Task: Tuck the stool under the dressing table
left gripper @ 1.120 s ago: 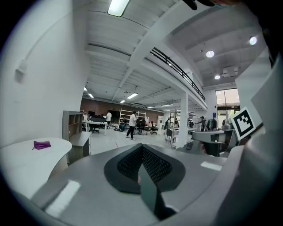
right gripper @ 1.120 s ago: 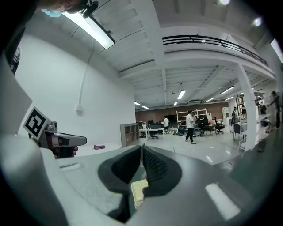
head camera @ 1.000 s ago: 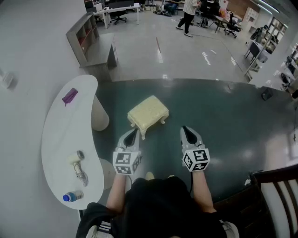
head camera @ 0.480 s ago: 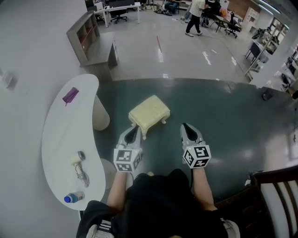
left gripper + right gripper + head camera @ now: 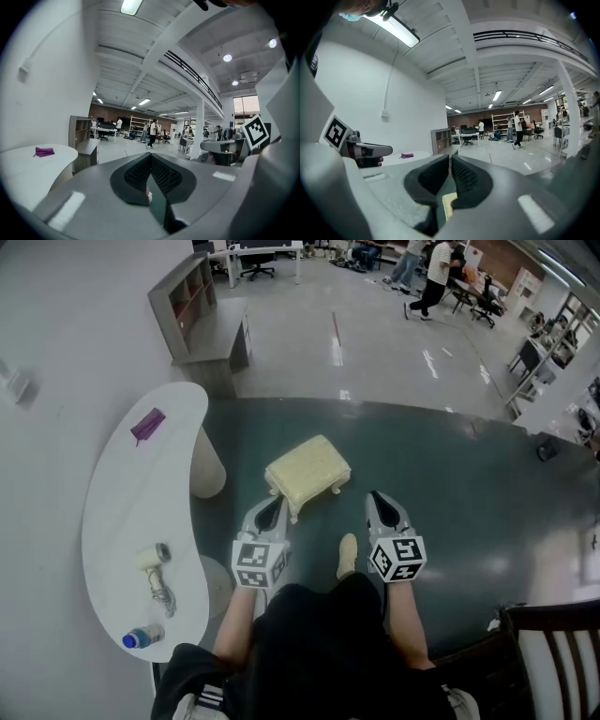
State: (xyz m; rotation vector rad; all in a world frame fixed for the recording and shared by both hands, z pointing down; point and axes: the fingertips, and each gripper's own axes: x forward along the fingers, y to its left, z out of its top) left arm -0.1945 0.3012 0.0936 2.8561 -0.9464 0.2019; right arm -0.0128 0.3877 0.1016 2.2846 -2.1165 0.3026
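- The left gripper (image 5: pixel 151 158) has its jaws pressed together, ribbed pads meeting along one seam, with nothing between them.
- The right gripper (image 5: pixel 450 159) is likewise closed down to a hairline gap and holds nothing. Only a cream sliver of something beyond shows low in that gap.
- Both grippers point forward and nearly level, side by side, with the person's shoe (image 5: pixel 348 555) stepping between them.
- The cream cushioned stool (image 5: pixel 307 470) stands upright on its short legs on the dark green floor mat (image 5: pixel 450 484), just beyond the two sets of tips. The left tips are close to its near corner, though I cannot tell whether they touch it.
- The stool sits wholly out in the open, beside the far pedestal leg (image 5: pixel 208 465) of the white kidney-shaped dressing table (image 5: pixel 112 521) and not under the top.
- By my reading the task is barely begun: no grip or push shows yet, and the whole slide under the table remains.
- The stool's long axis runs from lower left to upper right in the head view, skewed to the table's length. One short end faces the left gripper and the gap between the two pedestals.
- It probably needs turning as well as pushing leftward.
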